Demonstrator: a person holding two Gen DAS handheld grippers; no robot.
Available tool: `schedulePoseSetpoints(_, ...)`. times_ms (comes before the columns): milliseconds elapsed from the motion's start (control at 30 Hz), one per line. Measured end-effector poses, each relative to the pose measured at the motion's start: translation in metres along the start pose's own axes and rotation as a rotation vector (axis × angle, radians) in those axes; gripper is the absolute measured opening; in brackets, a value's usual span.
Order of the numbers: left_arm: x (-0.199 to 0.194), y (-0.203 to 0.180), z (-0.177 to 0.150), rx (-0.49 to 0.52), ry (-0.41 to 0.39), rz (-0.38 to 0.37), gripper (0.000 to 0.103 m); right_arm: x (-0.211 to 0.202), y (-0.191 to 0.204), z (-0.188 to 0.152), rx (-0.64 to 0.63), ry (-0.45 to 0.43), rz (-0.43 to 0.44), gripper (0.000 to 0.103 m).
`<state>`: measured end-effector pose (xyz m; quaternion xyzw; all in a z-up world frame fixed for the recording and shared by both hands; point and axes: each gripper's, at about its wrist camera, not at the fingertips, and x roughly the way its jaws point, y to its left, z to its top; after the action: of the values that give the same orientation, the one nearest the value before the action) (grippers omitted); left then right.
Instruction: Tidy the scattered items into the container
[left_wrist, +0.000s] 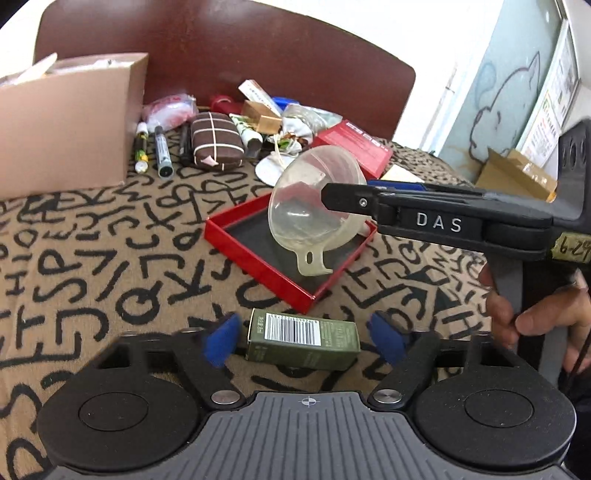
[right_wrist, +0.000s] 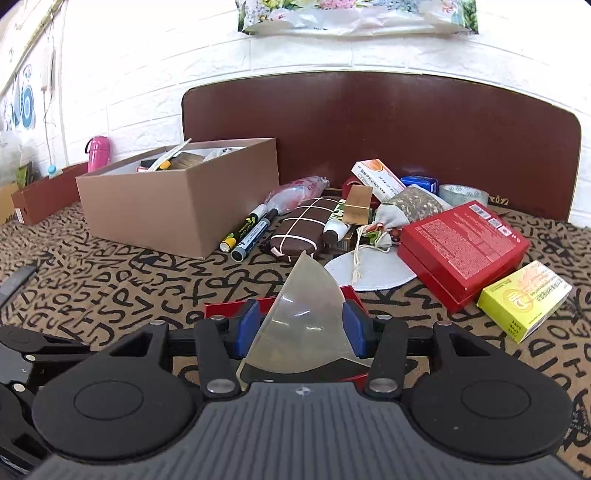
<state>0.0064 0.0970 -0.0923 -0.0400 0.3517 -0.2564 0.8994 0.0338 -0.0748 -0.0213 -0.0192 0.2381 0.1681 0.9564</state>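
Note:
A small olive-green box (left_wrist: 303, 343) with a barcode lies on the letter-patterned cloth. My left gripper (left_wrist: 304, 338) straddles it, and both blue pads stand a little clear of its ends. A clear plastic funnel (left_wrist: 314, 206) tilts over the open red tray (left_wrist: 258, 266), its tab touching the tray floor. My right gripper (right_wrist: 301, 328) comes in from the right and is shut on the funnel (right_wrist: 303, 314), a pad against each side of the cone. The brown cardboard box (right_wrist: 147, 206) with items in it stands at the back left.
A heap lies behind the tray: two markers (right_wrist: 251, 232), a brown checked pouch (right_wrist: 299, 230), a white round pad (right_wrist: 369, 273), a flat red box (right_wrist: 461, 247) and a yellow box (right_wrist: 524, 299). A dark brown board (right_wrist: 406, 122) closes the back. A hand (left_wrist: 535, 317) holds the right gripper's handle.

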Motion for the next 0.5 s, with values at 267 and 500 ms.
schedulePoseSetpoints(267, -0.003, 0.007, -0.001, -0.017, -0.013, -0.006, 0.075, -0.011, 0.008, 0.000, -0.099, 0.031, -0.093, 0.037)
schedulePoseSetpoints(500, -0.008, 0.009, -0.003, -0.021, -0.013, -0.009, 0.066, -0.016, 0.003, -0.004, -0.125, 0.053, -0.156, 0.025)
